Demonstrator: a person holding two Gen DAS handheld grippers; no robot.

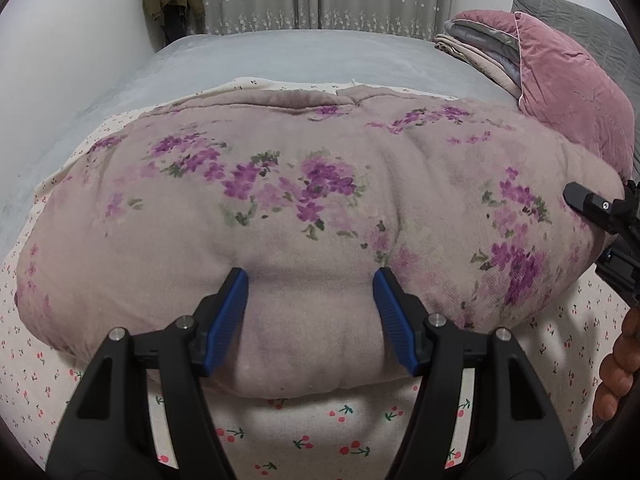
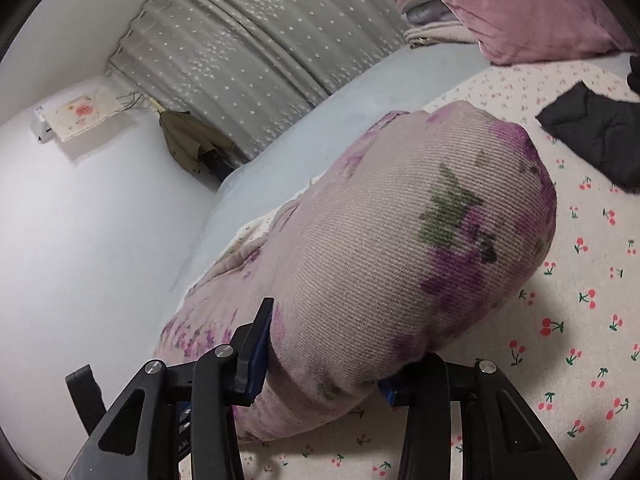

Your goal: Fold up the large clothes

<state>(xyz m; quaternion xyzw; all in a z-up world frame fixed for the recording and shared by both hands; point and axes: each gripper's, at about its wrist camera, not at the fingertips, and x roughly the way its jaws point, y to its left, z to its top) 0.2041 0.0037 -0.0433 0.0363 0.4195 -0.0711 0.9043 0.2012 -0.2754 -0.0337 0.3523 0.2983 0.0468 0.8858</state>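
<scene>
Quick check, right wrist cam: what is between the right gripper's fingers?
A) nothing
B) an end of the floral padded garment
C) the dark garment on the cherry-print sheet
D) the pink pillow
B: the right gripper has its blue pads on either side of the rounded end of the floral padded garment, pressing into it; the dark garment and the pink pillow lie apart, farther up the bed.

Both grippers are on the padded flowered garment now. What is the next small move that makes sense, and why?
Probably lift the near edge and carry it toward the far hem. The left gripper pinches the near edge of the flowered garment, and the right gripper is clamped on its rounded end, so both ends look held. The cherry-print sheet lies under it.
</scene>
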